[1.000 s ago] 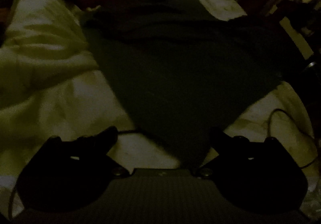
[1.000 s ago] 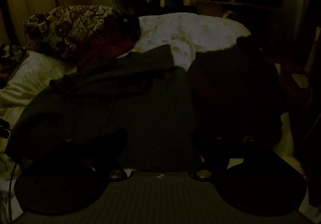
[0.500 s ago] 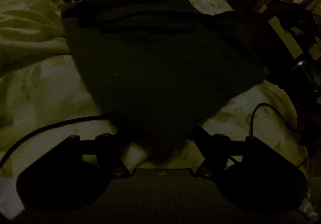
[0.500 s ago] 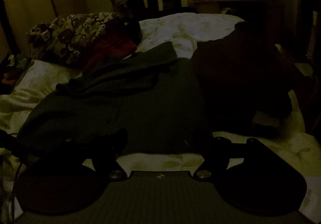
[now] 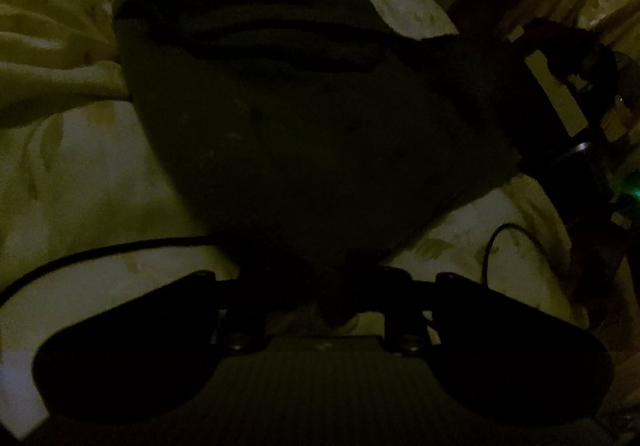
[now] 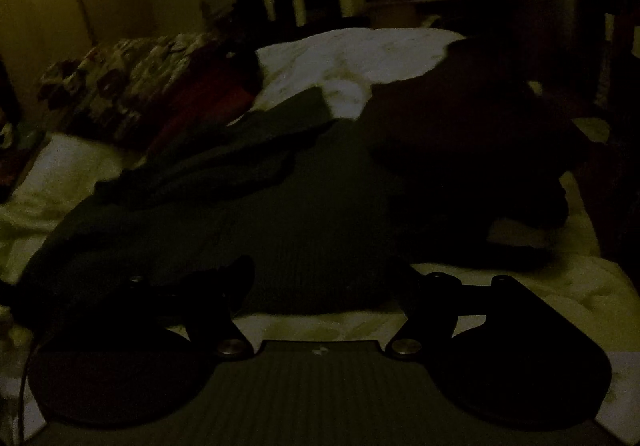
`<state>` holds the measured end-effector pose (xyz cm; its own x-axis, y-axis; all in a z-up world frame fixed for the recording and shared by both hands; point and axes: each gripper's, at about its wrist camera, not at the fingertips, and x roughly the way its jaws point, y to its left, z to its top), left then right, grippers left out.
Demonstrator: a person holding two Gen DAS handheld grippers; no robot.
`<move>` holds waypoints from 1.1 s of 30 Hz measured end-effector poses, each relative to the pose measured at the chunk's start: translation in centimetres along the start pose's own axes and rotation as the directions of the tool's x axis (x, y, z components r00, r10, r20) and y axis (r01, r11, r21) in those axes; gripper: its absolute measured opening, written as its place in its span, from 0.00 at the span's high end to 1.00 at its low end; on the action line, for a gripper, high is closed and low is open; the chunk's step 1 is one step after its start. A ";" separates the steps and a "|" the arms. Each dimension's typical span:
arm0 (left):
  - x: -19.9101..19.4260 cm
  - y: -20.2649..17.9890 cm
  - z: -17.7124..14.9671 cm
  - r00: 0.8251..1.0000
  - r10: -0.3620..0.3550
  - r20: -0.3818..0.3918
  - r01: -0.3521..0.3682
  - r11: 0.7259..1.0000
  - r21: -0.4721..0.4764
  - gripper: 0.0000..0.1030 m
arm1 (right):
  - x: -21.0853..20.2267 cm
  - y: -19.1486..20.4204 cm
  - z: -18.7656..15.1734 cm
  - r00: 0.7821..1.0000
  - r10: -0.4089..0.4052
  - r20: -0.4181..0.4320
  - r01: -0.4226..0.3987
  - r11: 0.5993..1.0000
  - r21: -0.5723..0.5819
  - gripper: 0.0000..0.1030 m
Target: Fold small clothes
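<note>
No readable text, labels or numbers, perhaps lost to darkness

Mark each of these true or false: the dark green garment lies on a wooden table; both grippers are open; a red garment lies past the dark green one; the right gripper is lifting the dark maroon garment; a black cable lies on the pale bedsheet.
1. The dark green garment lies on a wooden table. False: it lies spread on the pale bedsheet.
2. Both grippers are open. True: the left gripper and right gripper show spread fingers.
3. A red garment lies past the green one. True.
4. The right gripper is lifting the dark maroon garment. False: its fingers hold nothing.
5. A black cable lies on the sheet. True.
</note>
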<state>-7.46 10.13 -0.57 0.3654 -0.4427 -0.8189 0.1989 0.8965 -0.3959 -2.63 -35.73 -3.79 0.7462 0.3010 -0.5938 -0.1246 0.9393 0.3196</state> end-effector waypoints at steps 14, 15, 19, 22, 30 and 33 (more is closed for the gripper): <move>0.1 -0.1 0.5 1.000 0.001 0.001 -0.001 1.000 0.000 0.89 | 3.4 -3.2 -0.4 0.997 0.045 -0.069 -0.032 0.984 0.178 0.15; 0.1 -0.2 0.5 1.000 0.001 0.000 -0.001 1.000 0.005 0.90 | 3.7 -3.4 -0.6 0.994 0.074 -0.078 -0.057 0.978 0.200 0.57; -0.2 -0.1 0.6 1.000 -0.009 0.004 0.009 1.000 -0.008 0.90 | 3.2 -3.7 -0.9 0.989 0.136 -0.061 -0.116 0.958 0.263 0.77; -1.0 0.3 1.2 0.999 -0.036 0.019 0.036 0.999 -0.026 0.90 | 1.8 -4.1 -0.6 0.976 0.218 -0.010 -0.202 0.916 0.347 0.80; -1.8 1.4 4.1 0.994 -0.059 0.092 0.065 0.996 -0.060 0.91 | 1.5 -2.8 2.6 0.935 0.354 0.034 -0.338 0.857 0.389 0.81; -1.9 1.7 6.2 0.985 0.045 0.166 -0.037 0.998 -0.052 0.91 | 2.8 -2.0 5.1 0.928 0.369 0.045 -0.359 0.858 0.369 0.83</move>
<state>-2.18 12.41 2.87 0.5202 -0.3990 -0.7551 0.1378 0.9118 -0.3868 3.06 -37.60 -2.38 0.6760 0.6188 -0.4002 -0.1335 0.6369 0.7593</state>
